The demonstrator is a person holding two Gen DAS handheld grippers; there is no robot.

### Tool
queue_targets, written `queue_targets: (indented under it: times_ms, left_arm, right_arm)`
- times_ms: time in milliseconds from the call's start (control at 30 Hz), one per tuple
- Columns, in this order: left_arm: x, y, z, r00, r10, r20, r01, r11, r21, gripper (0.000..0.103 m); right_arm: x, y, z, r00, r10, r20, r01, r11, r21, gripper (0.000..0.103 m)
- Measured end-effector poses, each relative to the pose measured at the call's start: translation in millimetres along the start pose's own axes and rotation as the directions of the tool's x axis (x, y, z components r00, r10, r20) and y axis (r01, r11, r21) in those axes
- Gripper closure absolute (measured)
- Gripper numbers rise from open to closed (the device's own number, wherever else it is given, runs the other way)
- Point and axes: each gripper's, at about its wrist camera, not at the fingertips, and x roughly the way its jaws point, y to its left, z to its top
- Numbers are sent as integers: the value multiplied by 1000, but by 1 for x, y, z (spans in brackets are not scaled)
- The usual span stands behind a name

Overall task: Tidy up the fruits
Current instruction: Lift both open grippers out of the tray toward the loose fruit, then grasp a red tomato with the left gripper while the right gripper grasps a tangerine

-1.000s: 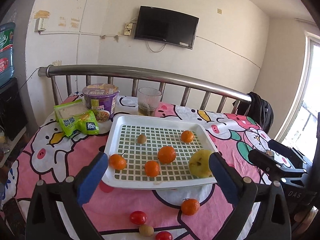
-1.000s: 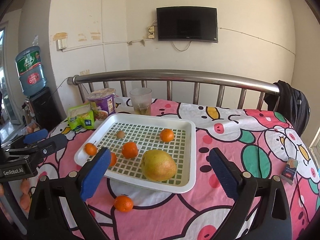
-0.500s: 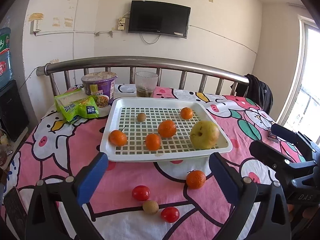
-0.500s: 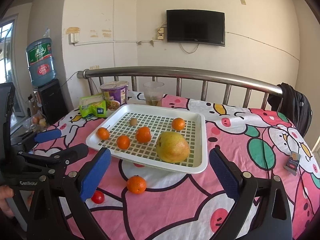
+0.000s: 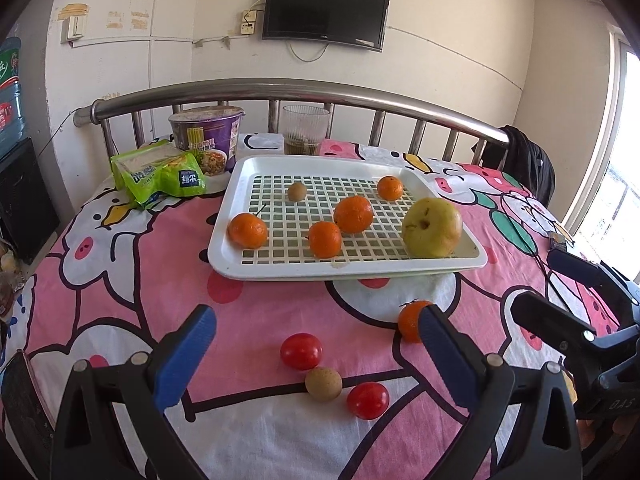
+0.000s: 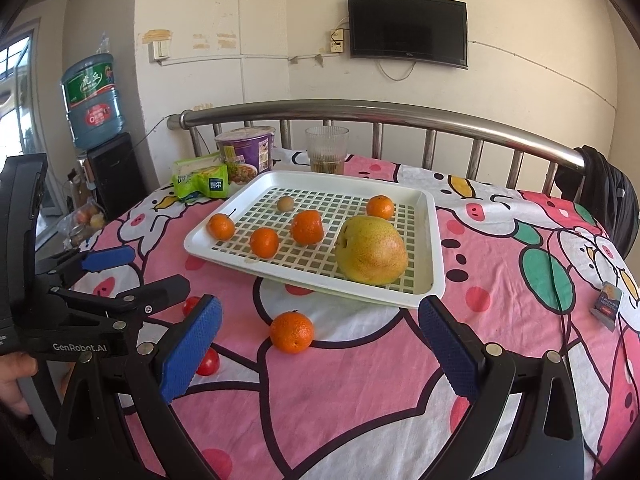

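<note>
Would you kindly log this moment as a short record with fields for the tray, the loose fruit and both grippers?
tray: white slotted tray on the pink tablecloth
in tray: four oranges, one pear, one small brown fruit
loose on cloth: one orange, two tomatoes, one small brown fruit
left gripper: open, empty, above the loose fruit
right gripper: open, empty
behind tray: noodle cup, green packet, glass

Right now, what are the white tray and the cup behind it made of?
The white tray looks like glossy moulded plastic, with a grid of holes and a rounded rim. The cup seems clear ribbed glass or plastic; you can see through it.
</note>
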Motion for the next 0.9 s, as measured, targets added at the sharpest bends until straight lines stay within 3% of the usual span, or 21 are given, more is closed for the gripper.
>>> queue_targets:
  times_ms: [233, 367, 567, 733, 767, 900]
  left_arm:
    - [17, 9, -14, 997, -2, -79, 1, 1000, -7, 2]
    - [26, 14, -18, 994, -13, -113, 10, 1000, -23, 7]
    - [40, 25, -19, 985, -42, -165, 31, 997, -73, 23]
    - [50, 29, -19, 979, -72, -192, 53, 993, -101, 36]
    - [52, 29, -19, 977, -76, -199, 56, 993, -103, 37]
    - [60, 30, -21, 971, -87, -222, 63, 992, -113, 56]
  right_arm:
    - [20, 4, -13, 996, 41, -79, -41, 999, -2, 6]
    - [38, 5, -20, 986, 69, -150, -67, 998, 17, 18]
    - [68, 8, -24, 968, 95, -230, -89, 995, 34, 36]
    - [81, 11, -23, 963, 88, -255, -85, 996, 22, 41]
    - [83, 12, -23, 961, 91, -260, -89, 996, 19, 46]
    - [91, 13, -24, 956, 89, -281, -87, 996, 19, 55]
